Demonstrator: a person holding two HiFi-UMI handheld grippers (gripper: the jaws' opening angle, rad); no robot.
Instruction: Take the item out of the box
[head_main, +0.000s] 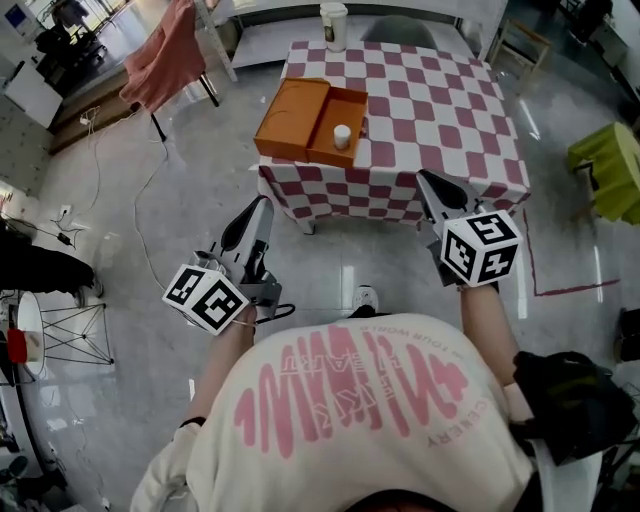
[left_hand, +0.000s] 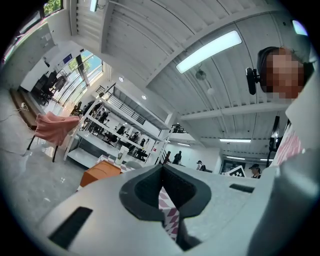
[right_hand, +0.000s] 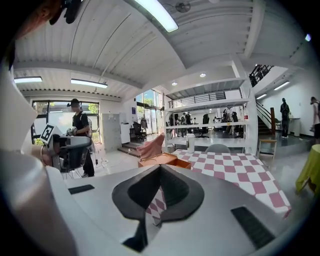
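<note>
The left gripper (head_main: 263, 205) was shut and held nothing; in its own view the jaws met at the tips (left_hand: 161, 169), with only a sliver of checked cloth showing through the gap below them. The right gripper (head_main: 426, 181) was likewise closed and empty, its jaws together at the tips (right_hand: 160, 170). Both were held out in front of the person, over the grey floor (head_main: 200, 190) just short of the table (head_main: 440, 110), the left one further from it than the right. On the table's near left corner lay the open orange box (head_main: 335, 108), its lid (head_main: 290, 120) touching it on the left and reaching past the table's edge. The white item (head_main: 342, 136) stood upright inside the box, toward its near side, well apart from both grippers. A cup (head_main: 333, 25) stood at the table's far edge. Left of the table, a chair (head_main: 160, 60) draped in pink cloth stood on the floor.
</note>
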